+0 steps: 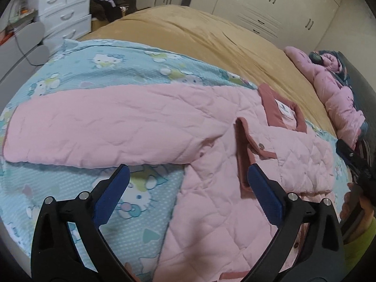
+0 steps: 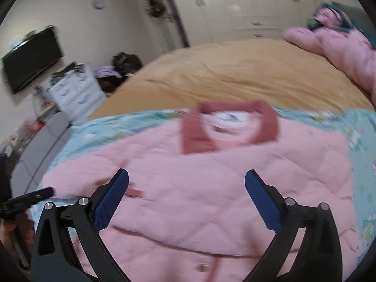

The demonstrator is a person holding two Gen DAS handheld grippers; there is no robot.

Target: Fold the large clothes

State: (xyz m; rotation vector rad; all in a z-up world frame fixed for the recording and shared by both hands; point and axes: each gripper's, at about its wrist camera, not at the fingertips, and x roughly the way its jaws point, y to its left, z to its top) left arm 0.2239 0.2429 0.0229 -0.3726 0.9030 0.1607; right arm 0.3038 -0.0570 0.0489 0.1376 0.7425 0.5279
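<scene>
A pink quilted jacket (image 1: 211, 188) with a dark pink collar (image 1: 272, 108) lies spread on a blue cartoon-print sheet (image 1: 131, 70). One sleeve (image 1: 105, 127) stretches out to the left. My left gripper (image 1: 188, 178) is open and empty, just above the jacket near its front placket. In the right wrist view the jacket (image 2: 199, 199) fills the middle, blurred, with the collar (image 2: 228, 127) at the far side. My right gripper (image 2: 186, 183) is open and empty above the jacket's chest. The right gripper also shows in the left wrist view (image 1: 352, 162) at the right edge.
A tan bedspread (image 1: 199, 37) covers the far part of the bed. A pile of pink bedding (image 1: 338, 98) lies at the far right. A white drawer unit (image 1: 63, 7), a wall-mounted TV (image 2: 33, 58) and white wardrobes (image 1: 282, 4) stand around the bed.
</scene>
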